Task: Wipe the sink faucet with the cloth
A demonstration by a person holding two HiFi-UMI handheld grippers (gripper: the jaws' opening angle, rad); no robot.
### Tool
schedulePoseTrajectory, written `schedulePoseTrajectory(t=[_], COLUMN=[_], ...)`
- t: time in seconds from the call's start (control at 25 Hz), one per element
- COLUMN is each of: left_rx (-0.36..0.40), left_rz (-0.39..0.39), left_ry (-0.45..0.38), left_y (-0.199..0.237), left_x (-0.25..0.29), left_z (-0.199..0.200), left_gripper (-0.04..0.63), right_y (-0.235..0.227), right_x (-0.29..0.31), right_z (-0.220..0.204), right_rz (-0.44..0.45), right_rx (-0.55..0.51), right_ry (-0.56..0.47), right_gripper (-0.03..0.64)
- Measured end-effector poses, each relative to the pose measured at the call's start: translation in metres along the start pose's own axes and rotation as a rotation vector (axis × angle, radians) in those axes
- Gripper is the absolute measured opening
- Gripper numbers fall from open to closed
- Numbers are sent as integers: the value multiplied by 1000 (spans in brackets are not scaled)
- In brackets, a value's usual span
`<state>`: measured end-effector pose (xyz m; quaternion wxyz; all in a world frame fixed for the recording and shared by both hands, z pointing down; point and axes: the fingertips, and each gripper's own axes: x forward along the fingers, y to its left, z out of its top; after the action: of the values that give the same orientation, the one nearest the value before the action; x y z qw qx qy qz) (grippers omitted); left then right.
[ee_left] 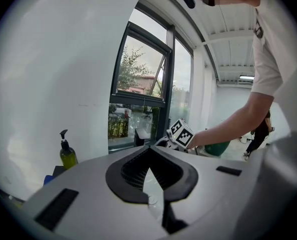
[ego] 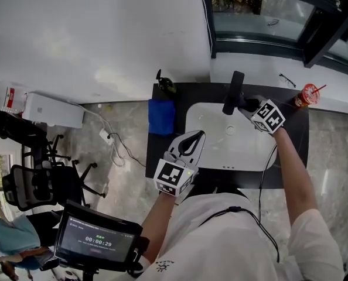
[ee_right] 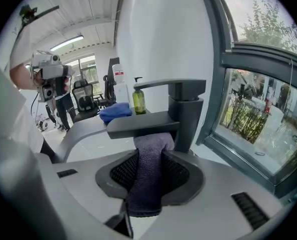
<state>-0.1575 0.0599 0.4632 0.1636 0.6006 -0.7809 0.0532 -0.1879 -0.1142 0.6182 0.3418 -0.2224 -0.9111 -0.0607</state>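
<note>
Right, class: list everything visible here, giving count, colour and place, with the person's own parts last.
black angular faucet: one, black, at the basin's back edge.
white rectangular sink basin: one, white, set in the dark counter.
ribbed grey cloth: one, grey, between the right tool's jaws, reaching the faucet spout's underside.
folded blue cloth: one, blue, on the counter left of the basin.
green pump bottle: one, olive green, counter's back left corner.
red cup with straw: one, red, counter's far right end.
black office chairs: at least two, black, floor at left.
timer screen: one, black, bottom left.
left tool: one, grey-white, over the basin's front left; jaws together, empty.
right tool: one, grey-white, at the faucet; shut on the cloth.
</note>
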Motion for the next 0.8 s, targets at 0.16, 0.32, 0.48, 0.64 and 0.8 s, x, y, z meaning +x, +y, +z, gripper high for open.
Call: schedulePoseTrajectory(t=[0.16, 0.32, 0.48, 0.64, 0.8], left_rx=[12, 21, 31, 45, 69], left_rz=[-24, -53, -87, -143, -221], left_ry=[-9, -5, -6, -9, -17], left_y=[-6, -14, -23, -40, -65], left_x=[6, 11, 14, 16, 31], left_z=[7, 9, 12, 17, 14], left_gripper=[-6, -6, -6, -6, -6], right_y=[23, 55, 80, 96, 97], right_x=[-4, -7, -21, -52, -88], right_z=[-2, -3, 0, 2, -18], right_rz=[62, 129, 149, 74, -49], right_rx=[-1, -37, -38, -38, 4], right_ry=[-5, 8, -13, -38, -46], right_gripper=[120, 120, 120, 120, 120])
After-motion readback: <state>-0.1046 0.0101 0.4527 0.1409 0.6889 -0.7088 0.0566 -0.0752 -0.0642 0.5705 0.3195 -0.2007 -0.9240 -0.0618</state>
